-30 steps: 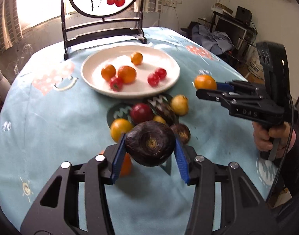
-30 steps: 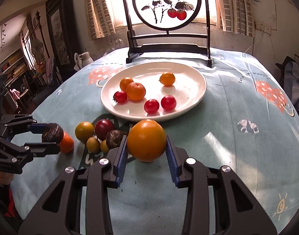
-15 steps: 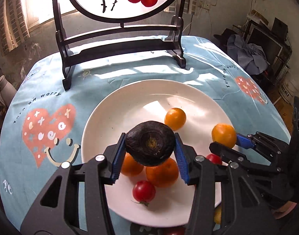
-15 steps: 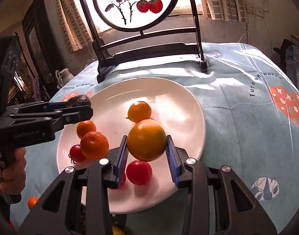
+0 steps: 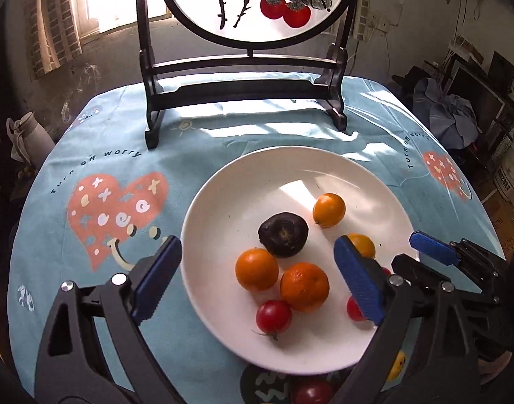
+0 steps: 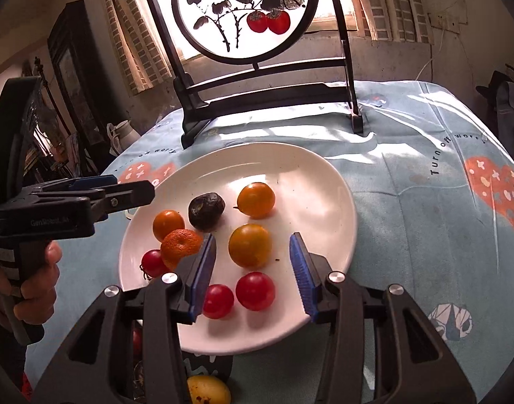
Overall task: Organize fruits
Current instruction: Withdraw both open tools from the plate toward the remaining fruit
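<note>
Fruit still off the plate is what the coming move turns on, and it lies behind and below both grippers, at the near edge of the table.

From the left wrist camera, the left gripper (image 5: 257,271) is spread wide and holds nothing. It hangs over the near half of the white plate (image 5: 223,181). The dark fruit (image 5: 283,234) rests free on the plate just ahead of the fingers, with two oranges (image 5: 257,269) between them. At the bottom edge, under the plate's near rim, a red fruit (image 5: 312,392) and a yellow fruit (image 5: 396,365) sit on the tablecloth (image 5: 88,155). The right gripper (image 5: 435,249) shows at the right, over the plate's rim.

From the right wrist camera, the right gripper (image 6: 252,269) is also spread and empty. The big orange fruit (image 6: 249,245) lies on the plate between its fingers, touched by neither. The left gripper (image 6: 122,188) reaches in from the left, over the plate's far-left rim. The yellow fruit (image 6: 208,389) sits at the bottom edge, just left of centre, close under this gripper.

My judgement: both drops look done, and each gripper must pull back toward the person. The right one seems nearer the yellow fruit.
</note>
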`<state>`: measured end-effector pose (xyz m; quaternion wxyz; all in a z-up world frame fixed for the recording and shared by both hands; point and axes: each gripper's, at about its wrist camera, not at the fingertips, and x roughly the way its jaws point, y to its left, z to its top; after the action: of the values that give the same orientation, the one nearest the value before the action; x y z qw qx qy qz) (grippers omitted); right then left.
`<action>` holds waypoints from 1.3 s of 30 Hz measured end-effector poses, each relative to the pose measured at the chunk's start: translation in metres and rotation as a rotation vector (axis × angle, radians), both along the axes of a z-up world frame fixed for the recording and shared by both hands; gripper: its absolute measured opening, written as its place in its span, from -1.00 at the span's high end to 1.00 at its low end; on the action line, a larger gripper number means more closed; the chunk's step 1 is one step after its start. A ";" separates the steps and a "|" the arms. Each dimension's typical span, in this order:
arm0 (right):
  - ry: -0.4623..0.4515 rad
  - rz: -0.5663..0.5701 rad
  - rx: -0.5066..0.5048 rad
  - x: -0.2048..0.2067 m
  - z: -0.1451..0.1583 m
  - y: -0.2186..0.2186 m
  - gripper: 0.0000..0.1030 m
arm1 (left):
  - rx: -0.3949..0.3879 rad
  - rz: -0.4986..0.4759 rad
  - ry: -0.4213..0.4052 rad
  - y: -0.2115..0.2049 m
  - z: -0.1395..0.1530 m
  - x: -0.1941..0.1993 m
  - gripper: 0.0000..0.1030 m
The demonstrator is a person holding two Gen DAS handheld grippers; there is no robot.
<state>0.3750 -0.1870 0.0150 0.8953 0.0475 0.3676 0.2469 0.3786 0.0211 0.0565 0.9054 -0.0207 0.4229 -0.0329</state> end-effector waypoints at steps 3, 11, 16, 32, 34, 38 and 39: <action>-0.010 0.015 0.006 -0.023 0.004 -0.002 0.11 | -0.004 0.027 -0.031 0.018 0.005 -0.041 -0.88; -0.049 0.097 -0.110 -0.081 -0.003 0.005 0.11 | 0.005 0.076 -0.102 0.050 -0.024 -0.131 -0.92; 0.031 0.149 -0.144 -0.088 -0.023 0.010 0.11 | -0.078 0.084 -0.080 0.061 -0.036 -0.148 -0.92; 0.078 0.186 -0.207 -0.091 -0.040 0.020 0.12 | -0.036 0.072 -0.075 0.052 -0.042 -0.157 -0.92; 0.080 0.191 -0.209 -0.091 -0.041 0.021 0.12 | -0.034 0.070 -0.076 0.051 -0.042 -0.157 -0.92; 0.080 0.198 -0.216 -0.092 -0.043 0.023 0.12 | -0.033 0.072 -0.071 0.051 -0.043 -0.158 -0.92; 0.077 0.196 -0.216 -0.092 -0.043 0.023 0.12 | -0.034 0.073 -0.069 0.051 -0.043 -0.158 -0.92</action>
<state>0.2828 -0.1635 -0.0283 0.8520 -0.0757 0.4290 0.2904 0.2204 0.0723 0.0135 0.9195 -0.0505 0.3898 -0.0078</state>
